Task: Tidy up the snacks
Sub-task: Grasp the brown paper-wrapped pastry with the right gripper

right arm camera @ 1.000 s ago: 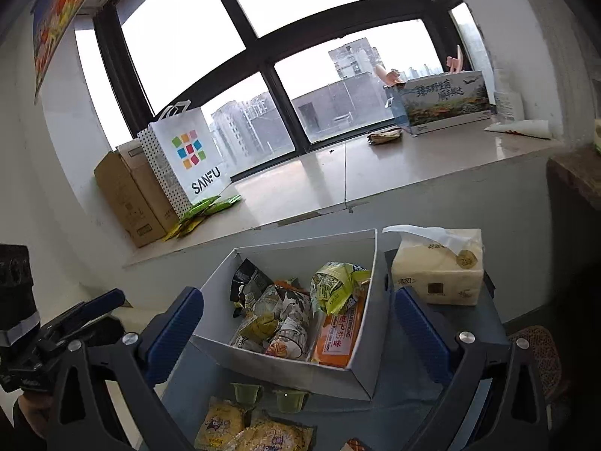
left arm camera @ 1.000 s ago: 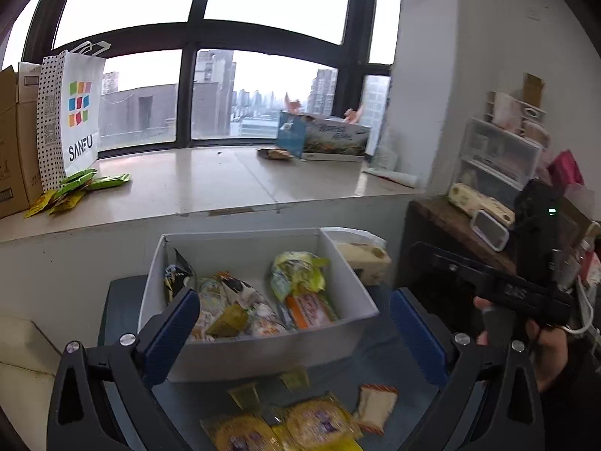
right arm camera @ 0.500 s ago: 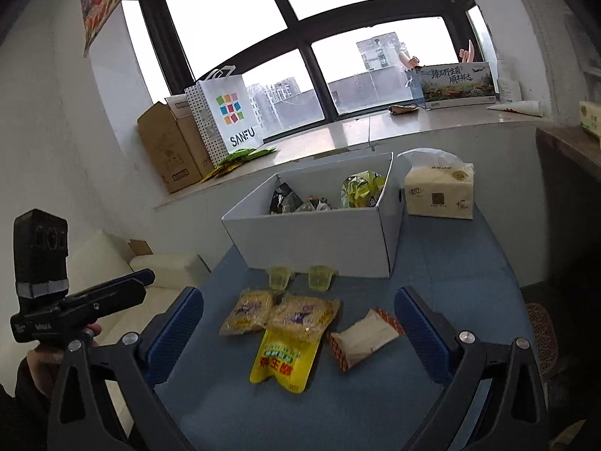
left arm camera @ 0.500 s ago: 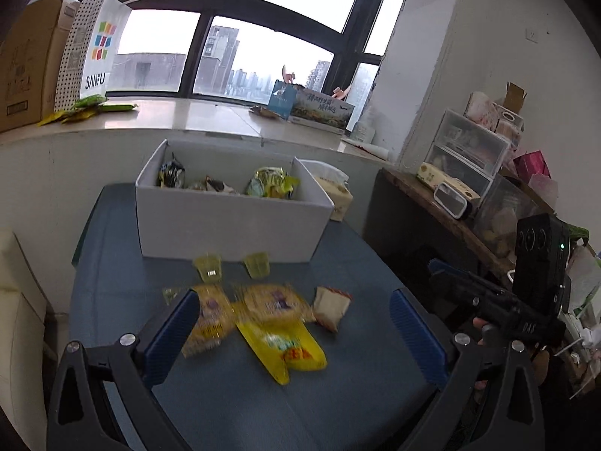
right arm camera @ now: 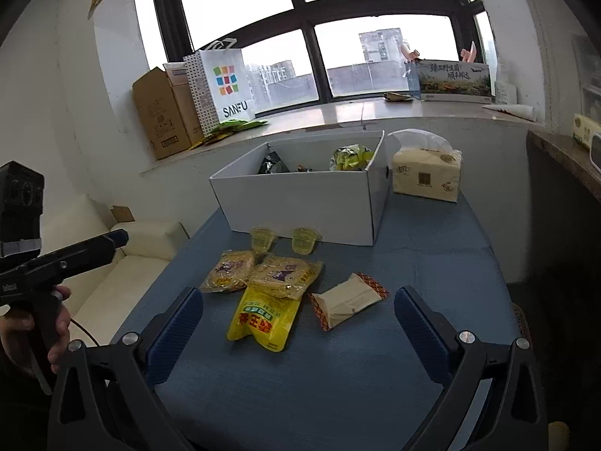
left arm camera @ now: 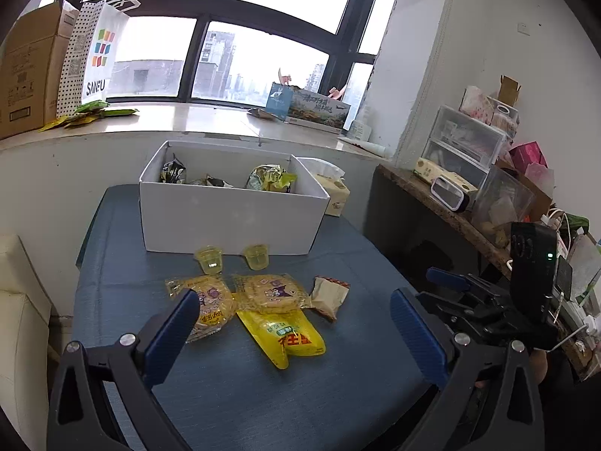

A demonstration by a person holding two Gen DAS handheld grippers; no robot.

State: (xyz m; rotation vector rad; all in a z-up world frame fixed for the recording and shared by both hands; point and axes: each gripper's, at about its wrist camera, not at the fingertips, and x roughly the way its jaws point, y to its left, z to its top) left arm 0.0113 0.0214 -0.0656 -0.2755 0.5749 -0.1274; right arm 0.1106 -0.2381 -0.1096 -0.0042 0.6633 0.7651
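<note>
A white box [left arm camera: 229,221] [right arm camera: 300,203] with several snack packs inside stands at the far end of the blue table [left arm camera: 244,394] [right arm camera: 432,263]. In front of it lie two small jelly cups [left arm camera: 210,259] [right arm camera: 303,239], two round cracker packs [left arm camera: 272,293] [right arm camera: 285,274], a yellow pouch [left arm camera: 289,334] [right arm camera: 265,317] and a beige wrapped snack [left arm camera: 327,297] [right arm camera: 347,304]. My left gripper [left arm camera: 295,323] is open and empty, held back above the near table. My right gripper [right arm camera: 298,319] is open and empty too, at about the same distance.
A tissue pack [right arm camera: 426,176] sits right of the box. A windowsill behind holds a SANFU bag [right arm camera: 223,86], cardboard boxes [right arm camera: 161,112] and a printed box [right arm camera: 454,80]. A cluttered shelf [left arm camera: 469,188] stands to the right, a cream sofa [right arm camera: 124,263] to the left.
Both grippers pulled back from above the box and lowered. The loose snacks on the table now lie fully in view ahead of the open fingers.
</note>
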